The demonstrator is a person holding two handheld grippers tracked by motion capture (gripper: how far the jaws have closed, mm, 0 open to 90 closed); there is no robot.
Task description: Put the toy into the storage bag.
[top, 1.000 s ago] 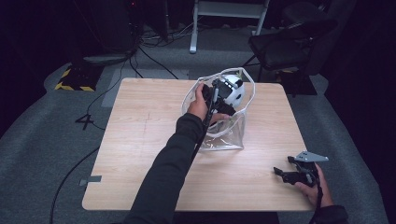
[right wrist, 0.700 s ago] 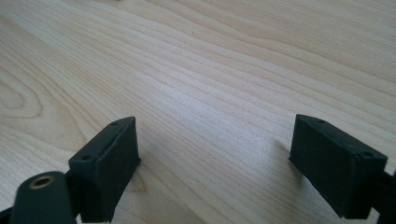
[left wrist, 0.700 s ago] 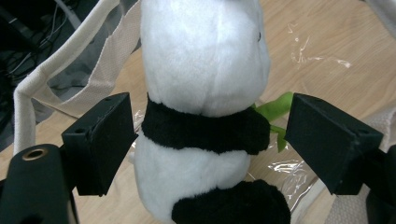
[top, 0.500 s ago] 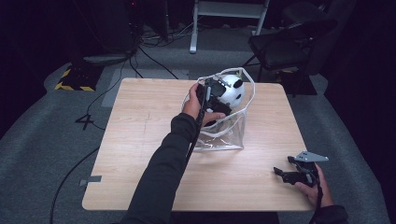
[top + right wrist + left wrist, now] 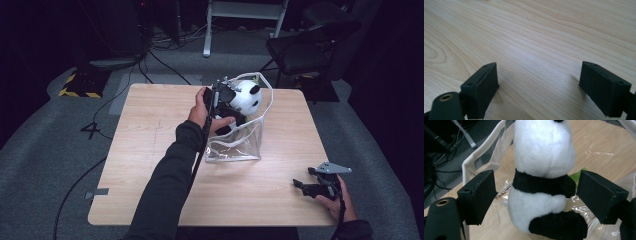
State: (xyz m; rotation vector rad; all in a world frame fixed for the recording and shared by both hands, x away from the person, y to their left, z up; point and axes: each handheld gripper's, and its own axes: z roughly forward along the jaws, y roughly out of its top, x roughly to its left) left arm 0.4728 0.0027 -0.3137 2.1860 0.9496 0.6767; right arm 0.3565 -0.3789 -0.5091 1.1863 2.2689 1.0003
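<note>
While over clear bag [image 5: 235, 145], panda [image 5: 544, 182] roughly upright, head up.

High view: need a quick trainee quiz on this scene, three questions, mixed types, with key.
1. True or false: the panda plush lies flat on the bare table, far from the clear bag.
2. The right gripper has its fingers: A) shut on the bag; B) open, holding nothing; C) shut on the panda.
3. Which gripper is at the panda plush?
Key: 1 false; 2 B; 3 the left gripper.
</note>
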